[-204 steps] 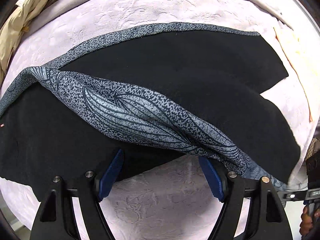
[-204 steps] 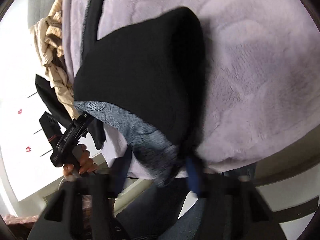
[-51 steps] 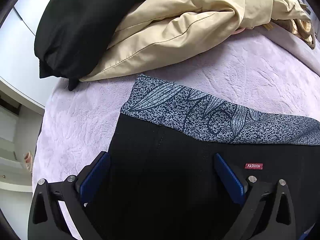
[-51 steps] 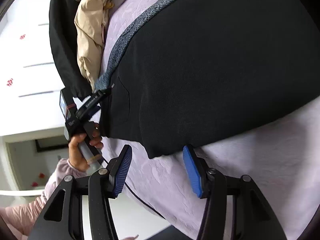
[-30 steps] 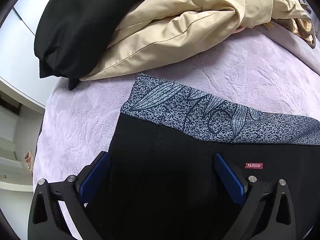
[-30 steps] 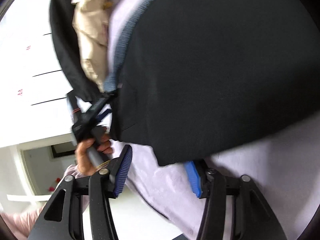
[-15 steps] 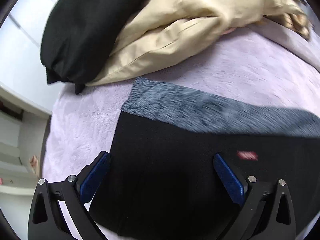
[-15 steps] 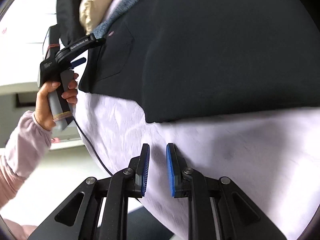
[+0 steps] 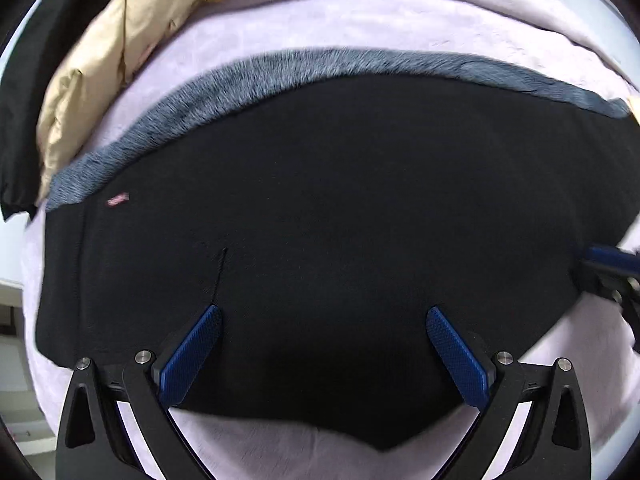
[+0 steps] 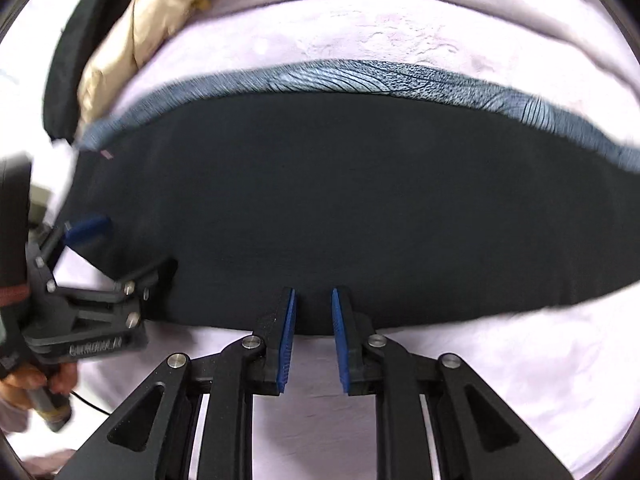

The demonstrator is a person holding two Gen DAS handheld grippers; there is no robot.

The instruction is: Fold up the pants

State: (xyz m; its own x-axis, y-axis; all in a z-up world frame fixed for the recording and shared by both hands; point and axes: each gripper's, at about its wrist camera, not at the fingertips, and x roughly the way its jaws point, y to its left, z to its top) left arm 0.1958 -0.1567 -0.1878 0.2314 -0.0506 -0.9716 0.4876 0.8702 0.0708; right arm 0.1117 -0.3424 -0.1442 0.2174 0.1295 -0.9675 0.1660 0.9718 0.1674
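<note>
Black pants (image 9: 340,200) with a grey patterned waistband (image 9: 280,76) lie folded flat on a lilac blanket (image 9: 280,452). My left gripper (image 9: 324,312) hovers wide open over their near part, with only flat cloth beneath it. In the right wrist view the pants (image 10: 360,208) stretch across the middle, and the waistband (image 10: 360,76) runs along their far edge. My right gripper (image 10: 313,292) points down at the near hem with its jaws drawn to a narrow gap and nothing between them. The left gripper (image 10: 92,248), held by a hand (image 10: 24,380), shows at the pants' left end.
A beige jacket (image 9: 100,72) and a black garment (image 9: 24,100) are piled at the far left of the blanket. The same jacket (image 10: 160,12) appears in the right wrist view. Bare blanket (image 10: 520,360) lies in front of the pants.
My left gripper has slid sideways along the pants, so the red label now sits far left. My right gripper has narrowed its jaws, let go of the hem, lifted and turned.
</note>
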